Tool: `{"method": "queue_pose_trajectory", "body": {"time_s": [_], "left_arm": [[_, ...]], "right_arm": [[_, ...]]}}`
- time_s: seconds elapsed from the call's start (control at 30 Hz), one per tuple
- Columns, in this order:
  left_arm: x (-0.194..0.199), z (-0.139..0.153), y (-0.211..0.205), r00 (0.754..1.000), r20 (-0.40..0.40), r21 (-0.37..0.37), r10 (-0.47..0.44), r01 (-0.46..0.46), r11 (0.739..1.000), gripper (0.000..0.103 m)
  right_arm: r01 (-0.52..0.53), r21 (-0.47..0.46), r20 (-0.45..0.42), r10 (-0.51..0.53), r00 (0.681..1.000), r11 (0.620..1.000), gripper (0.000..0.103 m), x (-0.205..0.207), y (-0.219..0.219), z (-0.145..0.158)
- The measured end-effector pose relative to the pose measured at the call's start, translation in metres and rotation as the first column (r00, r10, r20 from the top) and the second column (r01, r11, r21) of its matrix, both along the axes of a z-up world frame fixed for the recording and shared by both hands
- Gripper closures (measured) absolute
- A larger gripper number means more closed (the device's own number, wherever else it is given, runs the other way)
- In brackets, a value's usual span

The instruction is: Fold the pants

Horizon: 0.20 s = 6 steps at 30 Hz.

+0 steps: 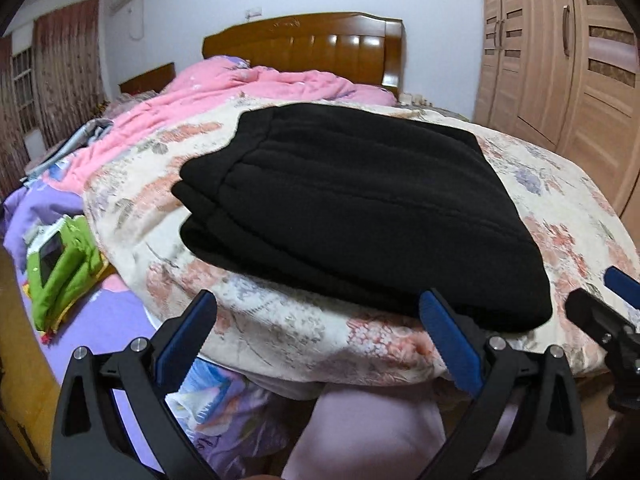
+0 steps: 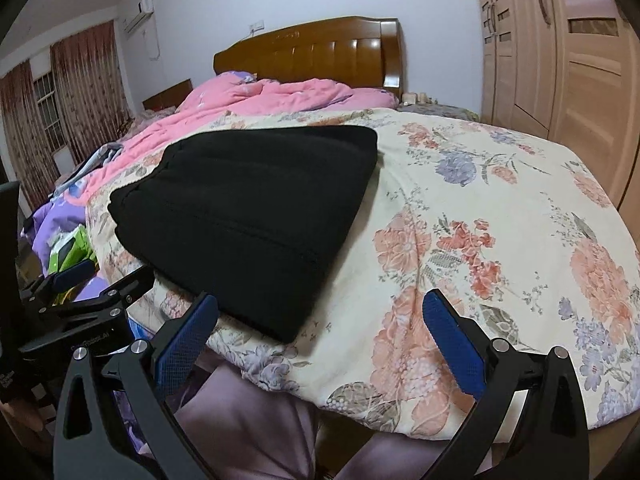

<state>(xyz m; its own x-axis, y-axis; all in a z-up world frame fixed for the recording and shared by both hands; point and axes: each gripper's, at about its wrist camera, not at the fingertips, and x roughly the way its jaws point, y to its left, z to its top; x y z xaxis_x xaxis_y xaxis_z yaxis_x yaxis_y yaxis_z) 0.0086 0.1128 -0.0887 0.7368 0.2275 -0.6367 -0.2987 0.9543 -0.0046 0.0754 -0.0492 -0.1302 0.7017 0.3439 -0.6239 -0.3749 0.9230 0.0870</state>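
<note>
Both claws hang with jaws spread wide and nothing between them: from my seat I see the left claw (image 1: 316, 336) just short of the near edge of the pants (image 1: 352, 216), and the right claw (image 2: 320, 332) off the bundle's near right corner, over the flowered quilt (image 2: 500, 200). Neither one touches cloth, as far as I can tell.

The black pants (image 2: 248, 216) lie on that quilt at the foot end of the bed, already gathered into a compact, roughly rectangular stack. On the left side of the bundle I can make out several layered edges, one over another, which I read as more than one fold already in place. The top face looks smooth and the corners sit fairly square.

My judgement is that the folding is finished or nearly so. What might remain is small: perhaps a tidy of the stepped edges on the left, where the layers do not line up exactly, or a press to flatten the stack. I cannot see the far side well enough to say whether a leg end sticks out there.

Behind the bundle a pink blanket (image 1: 224, 96) is heaped toward the wooden headboard (image 1: 304, 44).
</note>
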Motion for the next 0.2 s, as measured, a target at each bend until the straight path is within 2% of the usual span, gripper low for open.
{"method": "queue_pose_trajectory", "body": {"time_s": [0.2], "left_arm": [[-0.0006,-0.0041,0.0018,1.0,-0.008,-0.041,-0.021,0.021,0.999,0.002]], "right_arm": [[-0.009,-0.018,-0.008,0.009,1.0,1.0,0.004,-0.0013,0.0028,-0.0034]]}}
